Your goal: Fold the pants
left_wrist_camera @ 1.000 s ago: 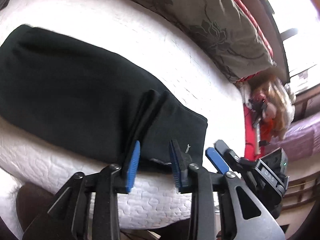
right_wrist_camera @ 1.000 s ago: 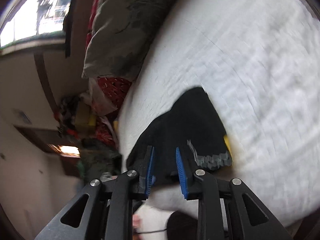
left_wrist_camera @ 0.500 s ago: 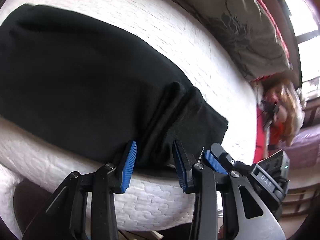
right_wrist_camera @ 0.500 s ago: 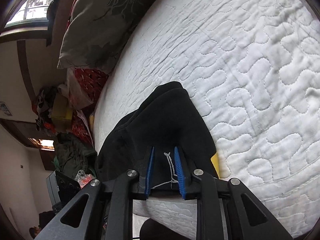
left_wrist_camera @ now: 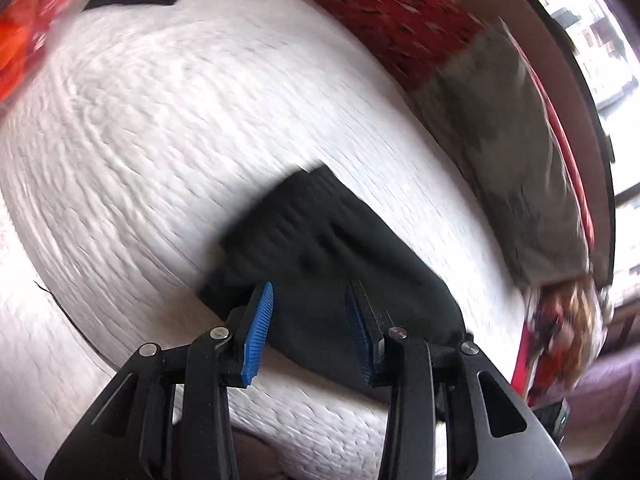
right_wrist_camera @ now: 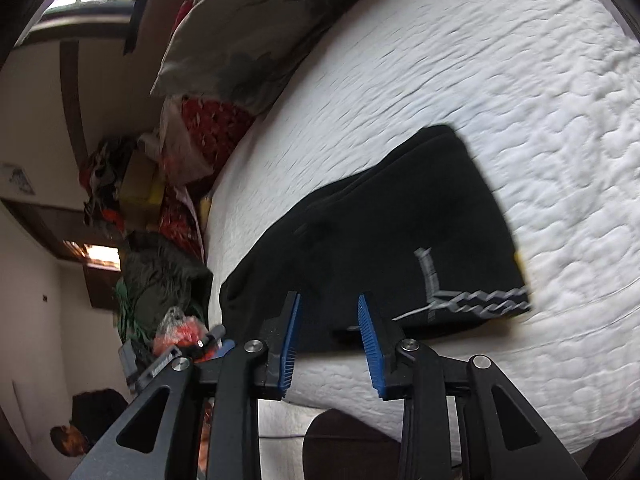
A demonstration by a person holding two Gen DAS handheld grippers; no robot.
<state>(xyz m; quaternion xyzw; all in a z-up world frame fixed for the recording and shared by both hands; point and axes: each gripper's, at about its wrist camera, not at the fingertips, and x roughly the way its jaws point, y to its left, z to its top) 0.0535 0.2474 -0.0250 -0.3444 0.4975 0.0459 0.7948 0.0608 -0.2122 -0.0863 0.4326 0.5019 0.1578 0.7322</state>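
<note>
— While both views are smeared, where do the pants [right_wrist_camera: 384, 240] lie?
— Folded into a compact black bundle on the white quilted bed [right_wrist_camera: 500, 92], close to its near edge. A grey-white drawstring [right_wrist_camera: 472, 300] trails across the top layer by the right-hand corner, and a scrap of yellow shows at that corner.

— And the right tool [right_wrist_camera: 328, 338]?
— Its jaws have just been opening. The blue pads [right_wrist_camera: 290, 340] stand apart above the near edge of the bundle, and no cloth is pinched between them: released.

— The left tool [left_wrist_camera: 308, 328]?
— Also released. Its pads [left_wrist_camera: 258, 328] are parted with a gap between them, hanging over the near end of the pants [left_wrist_camera: 332, 276]; the fabric shows through the gap, but I see no pad pressing on it.

— What else is about?
— A grey flowered pillow [right_wrist_camera: 248, 32] along the far side of the bed, red patterned fabric [left_wrist_camera: 400, 24] beside it, and a heap of clutter [right_wrist_camera: 132, 184] off the bed's end. In the right wrist view the other tool peeps in at lower left.
</note>
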